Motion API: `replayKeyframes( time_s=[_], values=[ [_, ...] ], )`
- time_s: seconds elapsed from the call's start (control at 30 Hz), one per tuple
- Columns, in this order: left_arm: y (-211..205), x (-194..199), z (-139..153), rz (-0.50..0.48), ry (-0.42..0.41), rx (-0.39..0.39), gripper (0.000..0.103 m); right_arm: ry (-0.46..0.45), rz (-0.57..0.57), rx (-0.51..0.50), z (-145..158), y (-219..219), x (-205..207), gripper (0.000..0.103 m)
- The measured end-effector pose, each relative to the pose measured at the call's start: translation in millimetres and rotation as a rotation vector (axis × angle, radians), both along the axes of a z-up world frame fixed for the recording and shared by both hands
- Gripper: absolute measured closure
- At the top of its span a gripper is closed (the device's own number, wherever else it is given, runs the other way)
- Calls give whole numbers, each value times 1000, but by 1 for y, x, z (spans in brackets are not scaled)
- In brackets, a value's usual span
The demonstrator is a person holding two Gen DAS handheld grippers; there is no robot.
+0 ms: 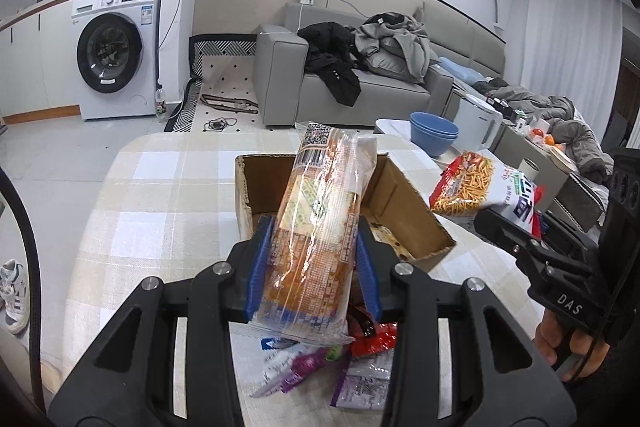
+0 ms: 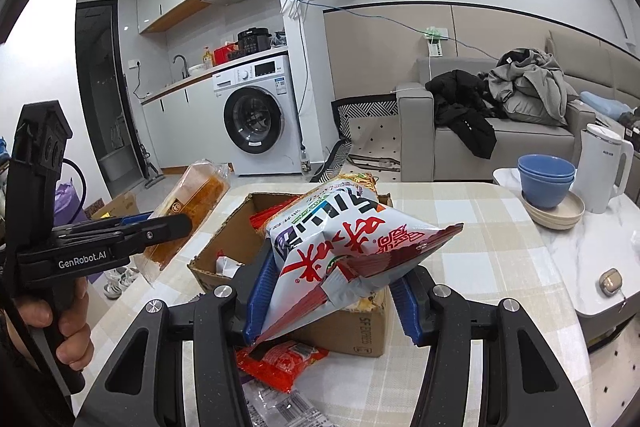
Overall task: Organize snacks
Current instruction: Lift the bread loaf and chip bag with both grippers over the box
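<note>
My left gripper is shut on a clear-wrapped bread pack and holds it tilted above the near side of an open cardboard box on the checked tablecloth. The pack also shows in the right wrist view, left of the box. My right gripper is shut on a grey and red chip bag above the box; the bag also shows in the left wrist view. The box holds some snack packs. Several loose packets lie on the table near me.
Stacked blue bowls on plates and a white kettle stand on a marble side table at the right, with a small case. A grey sofa with clothes and a washing machine stand behind.
</note>
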State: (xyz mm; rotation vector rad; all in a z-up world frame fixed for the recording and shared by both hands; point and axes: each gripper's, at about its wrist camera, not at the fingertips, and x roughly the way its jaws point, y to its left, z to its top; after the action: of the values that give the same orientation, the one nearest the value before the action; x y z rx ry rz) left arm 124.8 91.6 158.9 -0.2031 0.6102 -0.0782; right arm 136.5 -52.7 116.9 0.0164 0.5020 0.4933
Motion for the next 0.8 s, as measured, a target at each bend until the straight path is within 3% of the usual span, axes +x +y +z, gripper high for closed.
replayKeyframes(
  time_s=[0.8],
  values=[
    [-11,90,-53,18,68,61,67,62,28,-120,-21,29,55,49]
  ],
)
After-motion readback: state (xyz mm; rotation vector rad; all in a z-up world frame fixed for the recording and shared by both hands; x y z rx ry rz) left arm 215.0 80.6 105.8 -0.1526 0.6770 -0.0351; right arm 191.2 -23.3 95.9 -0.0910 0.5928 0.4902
